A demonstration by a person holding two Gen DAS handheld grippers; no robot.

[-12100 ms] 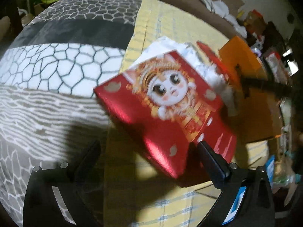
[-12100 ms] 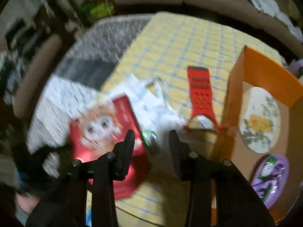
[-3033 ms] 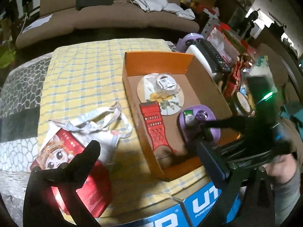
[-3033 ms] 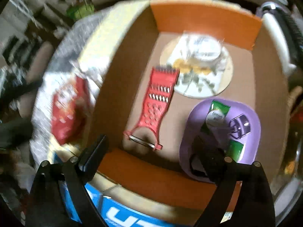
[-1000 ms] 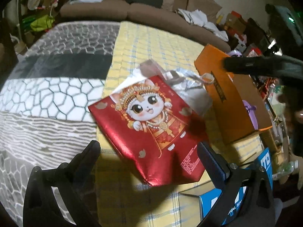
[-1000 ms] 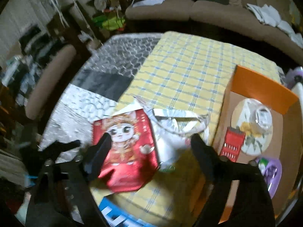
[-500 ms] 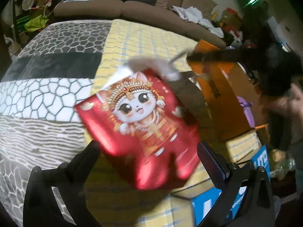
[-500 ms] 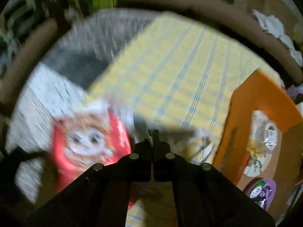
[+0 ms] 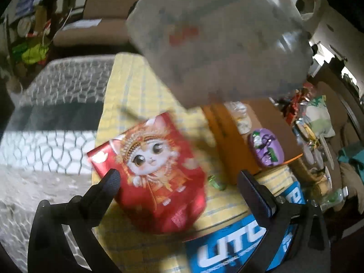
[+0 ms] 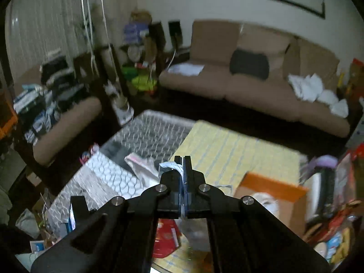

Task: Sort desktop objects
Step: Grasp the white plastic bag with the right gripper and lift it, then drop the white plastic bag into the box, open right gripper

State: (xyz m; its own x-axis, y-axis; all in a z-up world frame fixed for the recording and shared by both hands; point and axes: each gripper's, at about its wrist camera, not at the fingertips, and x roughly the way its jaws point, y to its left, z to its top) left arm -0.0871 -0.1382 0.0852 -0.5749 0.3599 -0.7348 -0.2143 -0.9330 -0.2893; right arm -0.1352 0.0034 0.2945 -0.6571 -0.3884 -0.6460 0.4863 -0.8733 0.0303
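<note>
Two grippers: the right gripper, jaws clamped on the strap of a pale, translucent soft bag, hangs it at 12 o'clock above the glossy red cat-print packet; the left gripper gapes empty.

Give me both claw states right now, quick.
Left claw: open, holding nothing.
Right claw: shut on the white bag's handle; white bag hangs lifted.
</note>
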